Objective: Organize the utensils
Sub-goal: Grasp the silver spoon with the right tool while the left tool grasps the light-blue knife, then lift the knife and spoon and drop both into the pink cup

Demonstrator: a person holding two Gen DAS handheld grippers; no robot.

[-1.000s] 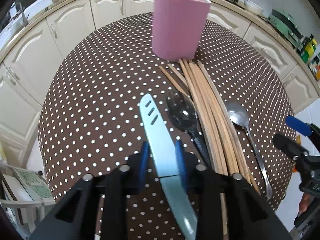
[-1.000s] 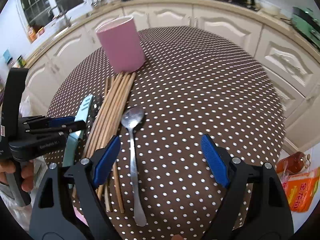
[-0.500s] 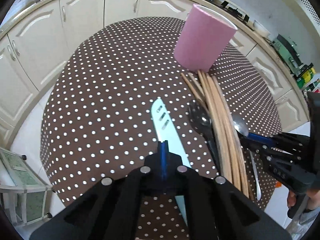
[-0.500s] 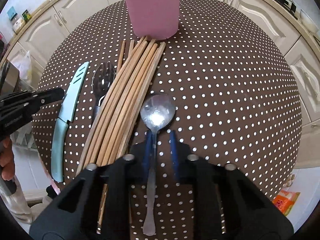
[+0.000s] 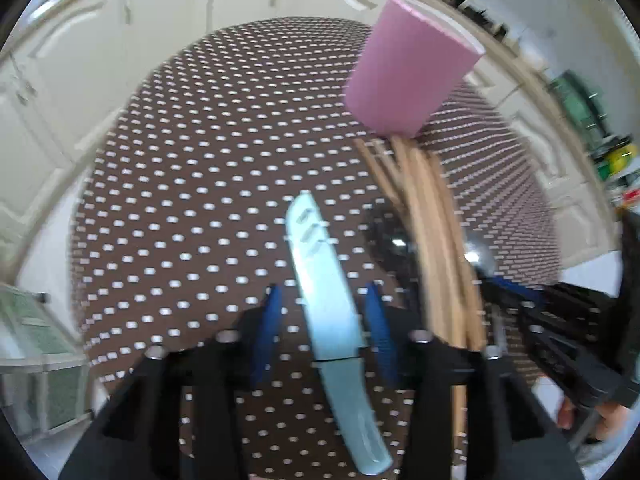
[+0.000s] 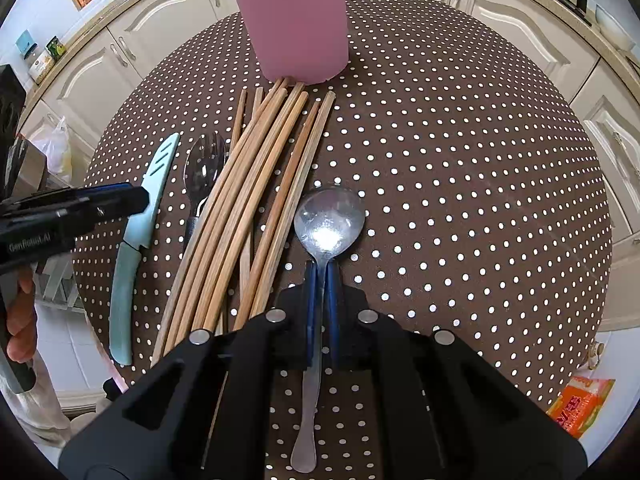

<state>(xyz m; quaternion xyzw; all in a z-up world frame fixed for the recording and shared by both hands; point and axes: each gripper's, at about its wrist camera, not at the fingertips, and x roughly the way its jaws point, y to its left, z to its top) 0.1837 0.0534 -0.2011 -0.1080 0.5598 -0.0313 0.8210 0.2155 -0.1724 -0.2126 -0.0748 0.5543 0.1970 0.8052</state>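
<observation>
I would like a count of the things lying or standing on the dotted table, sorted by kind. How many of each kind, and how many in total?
Knife, light blue: 1
Metal spoon: 1
Dark spork: 1
Pink cup: 1
Wooden chopsticks: about 10; they overlap, so the exact count is uncertain
Total: about 14

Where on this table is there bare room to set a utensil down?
Bare polka-dot tablecloth lies right of the metal spoon, out to the table's edge, and left of the knife. Crowded: knife, black fork, chopsticks, spoon, below the pink cup.
</observation>
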